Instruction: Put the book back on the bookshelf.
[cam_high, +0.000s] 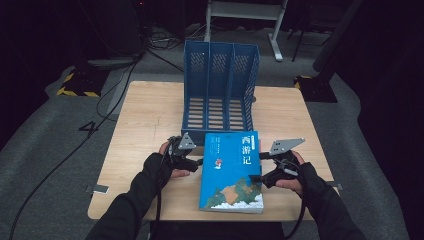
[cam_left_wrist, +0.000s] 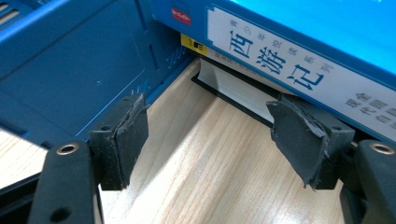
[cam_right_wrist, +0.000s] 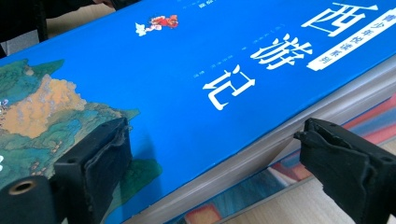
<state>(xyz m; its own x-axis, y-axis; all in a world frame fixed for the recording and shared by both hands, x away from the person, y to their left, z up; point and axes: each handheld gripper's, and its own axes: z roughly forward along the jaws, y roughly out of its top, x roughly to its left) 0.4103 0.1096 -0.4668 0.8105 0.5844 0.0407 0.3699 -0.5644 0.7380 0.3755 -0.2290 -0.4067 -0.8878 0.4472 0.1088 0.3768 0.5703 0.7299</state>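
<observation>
A blue book (cam_high: 232, 175) with a white title label lies flat near the table's front edge, just before a blue three-slot file rack (cam_high: 220, 85). My left gripper (cam_high: 197, 161) is at the book's left side. In the left gripper view it (cam_left_wrist: 208, 105) stands open over bare wood, one pad (cam_left_wrist: 299, 140) close under the spine (cam_left_wrist: 280, 70) and the rack wall (cam_left_wrist: 70, 60) to the left. My right gripper (cam_high: 259, 176) is at the book's right edge. There its jaws (cam_right_wrist: 212, 126) straddle the edge: one pad (cam_right_wrist: 98, 154) over the cover (cam_right_wrist: 187, 60), the other (cam_right_wrist: 345, 163) apart from it.
A page block and a coloured cover show under the blue book; I cannot tell whether they are a second book. The wooden table (cam_high: 145, 115) has bare room left of the rack. Cables (cam_high: 115, 90) trail across the floor, and a metal stand (cam_high: 245, 10) is behind.
</observation>
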